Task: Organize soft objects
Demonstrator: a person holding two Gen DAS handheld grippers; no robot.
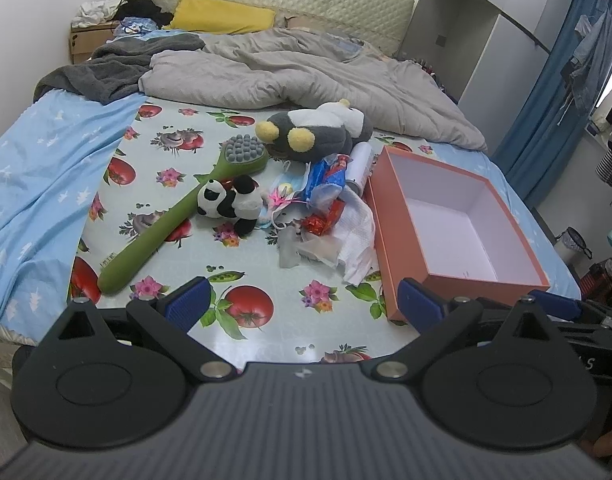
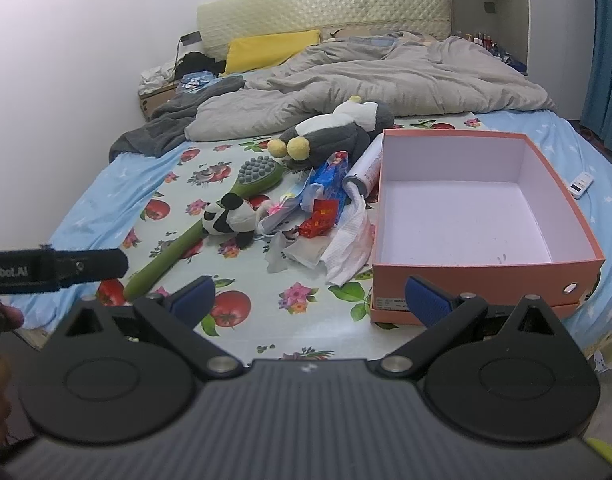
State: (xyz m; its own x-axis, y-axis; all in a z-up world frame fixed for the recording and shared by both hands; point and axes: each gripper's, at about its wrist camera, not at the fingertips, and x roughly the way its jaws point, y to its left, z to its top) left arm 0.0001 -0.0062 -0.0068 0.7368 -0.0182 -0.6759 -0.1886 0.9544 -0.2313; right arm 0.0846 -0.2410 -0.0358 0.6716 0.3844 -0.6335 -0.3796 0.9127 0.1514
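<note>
Plush black-and-white, the panda toy (image 1: 230,203) lies on its side on the fruit-print mat (image 1: 178,264), resting against the handle of the green massage brush (image 1: 178,216). Using the orange box (image 1: 401,248) as my landmark: the panda sits well to its left, with a heap of wrappers and tissue (image 1: 329,220) between them, touching the box's left wall. Beyond that heap, off the box's far-left corner, the larger grey plush (image 1: 313,130) slumps by the rumpled grey quilt (image 1: 306,76). A white can (image 2: 363,168) lies just beside the box's far-left corner.

My reading is that the box stands open and bare inside because it is meant to receive the soft toys, and that nothing has gone in yet.

Both tools hang low at the near edge of the mat. My left gripper (image 1: 302,304) has its blue pads spread wide with nothing between them, aimed at bare mat. My right gripper (image 2: 309,300) is likewise spread and empty, its right pad in front of the box's near wall. The left tool's body (image 2: 58,268) shows level at the right view's left edge.
</note>
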